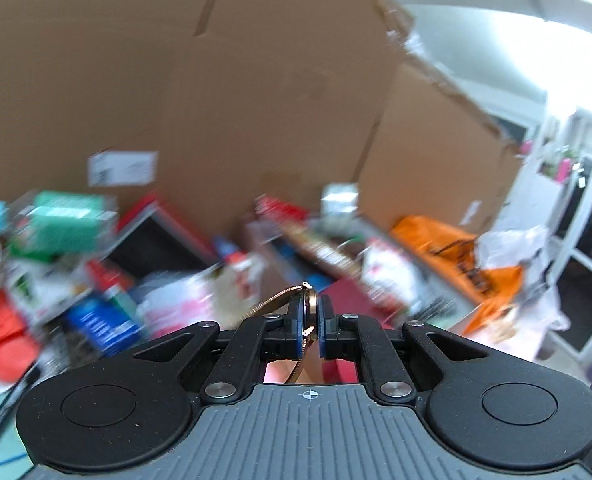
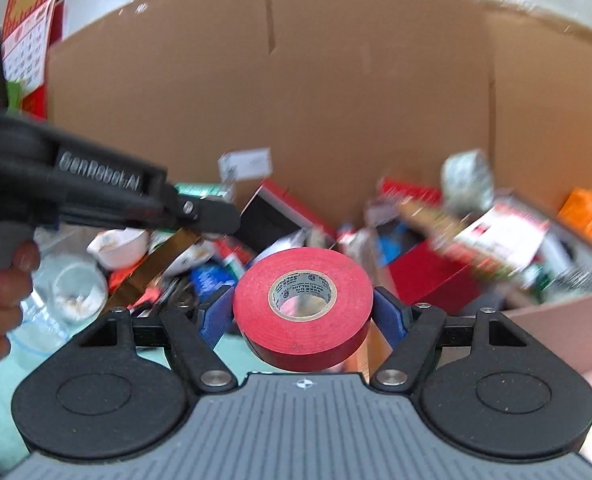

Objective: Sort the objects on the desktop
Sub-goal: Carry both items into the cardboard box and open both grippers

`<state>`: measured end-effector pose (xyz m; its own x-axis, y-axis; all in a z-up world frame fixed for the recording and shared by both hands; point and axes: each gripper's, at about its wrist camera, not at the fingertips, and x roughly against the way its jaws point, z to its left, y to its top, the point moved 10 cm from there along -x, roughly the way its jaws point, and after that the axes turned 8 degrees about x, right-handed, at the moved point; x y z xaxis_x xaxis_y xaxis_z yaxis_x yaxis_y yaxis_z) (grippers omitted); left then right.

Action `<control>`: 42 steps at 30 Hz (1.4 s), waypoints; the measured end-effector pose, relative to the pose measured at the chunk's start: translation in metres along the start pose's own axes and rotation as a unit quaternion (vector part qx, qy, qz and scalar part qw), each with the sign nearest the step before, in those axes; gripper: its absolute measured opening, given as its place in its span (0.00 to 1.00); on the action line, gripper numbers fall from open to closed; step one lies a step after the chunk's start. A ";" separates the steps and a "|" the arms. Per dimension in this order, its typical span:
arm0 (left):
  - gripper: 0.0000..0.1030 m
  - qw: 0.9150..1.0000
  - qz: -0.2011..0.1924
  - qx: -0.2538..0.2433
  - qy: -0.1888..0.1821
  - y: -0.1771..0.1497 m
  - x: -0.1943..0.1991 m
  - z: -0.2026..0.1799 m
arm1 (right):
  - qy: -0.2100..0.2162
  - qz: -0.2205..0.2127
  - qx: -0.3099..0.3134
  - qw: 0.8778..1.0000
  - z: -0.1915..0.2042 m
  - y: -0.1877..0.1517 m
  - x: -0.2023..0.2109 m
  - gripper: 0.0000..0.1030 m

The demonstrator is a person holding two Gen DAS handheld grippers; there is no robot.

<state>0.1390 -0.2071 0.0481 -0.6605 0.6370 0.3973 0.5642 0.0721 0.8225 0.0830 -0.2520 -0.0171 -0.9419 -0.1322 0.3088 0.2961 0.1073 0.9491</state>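
My left gripper (image 1: 311, 322) is shut on a gold wristwatch (image 1: 311, 308), gripped edge-on between the blue pads, its mesh band (image 1: 272, 303) curving off to the left. In the right wrist view that same left gripper (image 2: 216, 216) reaches in from the left, held by a hand (image 2: 0, 300), with the gold band (image 2: 156, 268) hanging below it. My right gripper (image 2: 302, 312) is shut on a roll of red tape (image 2: 302, 304), its blue pads pressing the roll's two sides. Both are lifted above a cluttered desktop, which is blurred.
A tall cardboard wall (image 2: 296, 100) stands behind the clutter. Below lie a white bowl (image 2: 118, 246), a red box (image 2: 432, 276), a silver tape roll (image 2: 468, 178), an orange bag (image 1: 456, 252), packets and a clear plastic bottle (image 2: 40, 320). A teal mat (image 2: 0, 404) covers the near surface.
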 end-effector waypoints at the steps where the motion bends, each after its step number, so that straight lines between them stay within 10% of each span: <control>1: 0.02 1.000 0.000 0.000 -0.011 0.007 -0.005 -0.010 | -0.010 -0.005 0.001 1.000 -0.010 0.004 0.004 0.75; 15: 0.02 0.996 0.023 -0.021 -0.085 0.065 -0.120 -0.122 | -0.128 -0.010 -0.007 0.992 -0.137 0.025 -0.006 0.75; 32: 0.03 0.993 0.090 -0.001 -0.076 0.058 -0.265 -0.102 | -0.144 0.043 -0.027 0.988 -0.199 -0.002 -0.073 0.75; 36: 0.39 0.993 0.093 0.006 -0.069 0.055 -0.273 -0.094 | -0.143 0.052 -0.025 0.988 -0.202 -0.004 -0.086 0.76; 39: 0.86 0.996 0.067 -0.001 -0.066 0.058 -0.266 -0.092 | -0.150 0.046 -0.018 0.987 -0.203 -0.005 -0.085 0.76; 42: 0.93 0.996 0.044 -0.027 -0.067 0.056 -0.255 -0.093 | -0.152 0.033 -0.009 0.988 -0.200 -0.002 -0.078 0.87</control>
<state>0.2933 -0.4371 0.0310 -0.5355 0.7363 0.4137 0.5873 -0.0274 0.8089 0.1879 -0.4392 -0.0310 -0.9236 0.1769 0.3401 0.3589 0.0869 0.9293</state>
